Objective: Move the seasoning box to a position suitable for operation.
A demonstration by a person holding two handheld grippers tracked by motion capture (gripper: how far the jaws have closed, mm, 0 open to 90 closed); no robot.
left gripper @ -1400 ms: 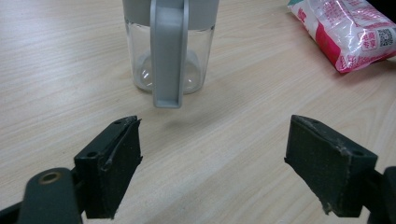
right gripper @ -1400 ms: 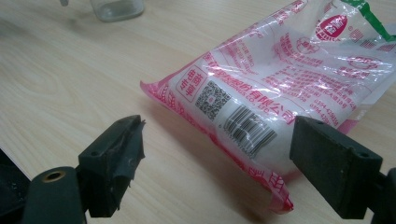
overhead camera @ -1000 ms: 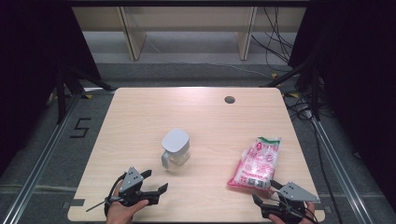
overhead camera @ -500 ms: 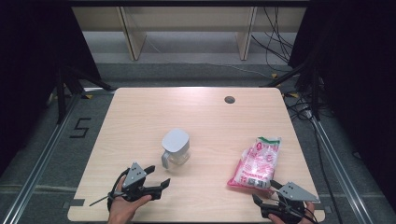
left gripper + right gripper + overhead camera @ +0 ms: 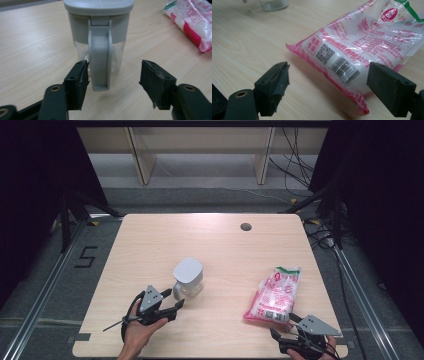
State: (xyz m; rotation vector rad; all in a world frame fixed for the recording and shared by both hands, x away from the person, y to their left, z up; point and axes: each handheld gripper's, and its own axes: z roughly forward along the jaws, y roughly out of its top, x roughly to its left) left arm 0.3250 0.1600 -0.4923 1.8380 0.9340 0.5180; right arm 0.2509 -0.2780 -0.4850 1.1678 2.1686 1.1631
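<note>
A small clear jug point(image 5: 188, 277) with a grey lid stands near the table's middle; its grey handle point(image 5: 100, 57) faces my left gripper. The left gripper point(image 5: 176, 298) point(image 5: 113, 72) is open, its jaws have just been closing, and the handle stands between them: it is right beside the left pad, clear of the right one, and neither pad presses it. A clear bag with red print point(image 5: 274, 295) point(image 5: 362, 42) lies flat at the right. My right gripper point(image 5: 283, 325) point(image 5: 328, 75) is open just short of the bag's near end, with the bag's corner in front of its jaws.
The wooden table point(image 5: 150, 245) has a round cable hole point(image 5: 245, 226) at the far right. The jug's base point(image 5: 273, 4) is in the right gripper view at top left, and the bag point(image 5: 190, 22) in the left gripper view at top right. Shelving and cables lie beyond the table.
My left gripper has moved forward and right up to the jug, and its jaws have narrowed around the handle. The right gripper has kept still.
</note>
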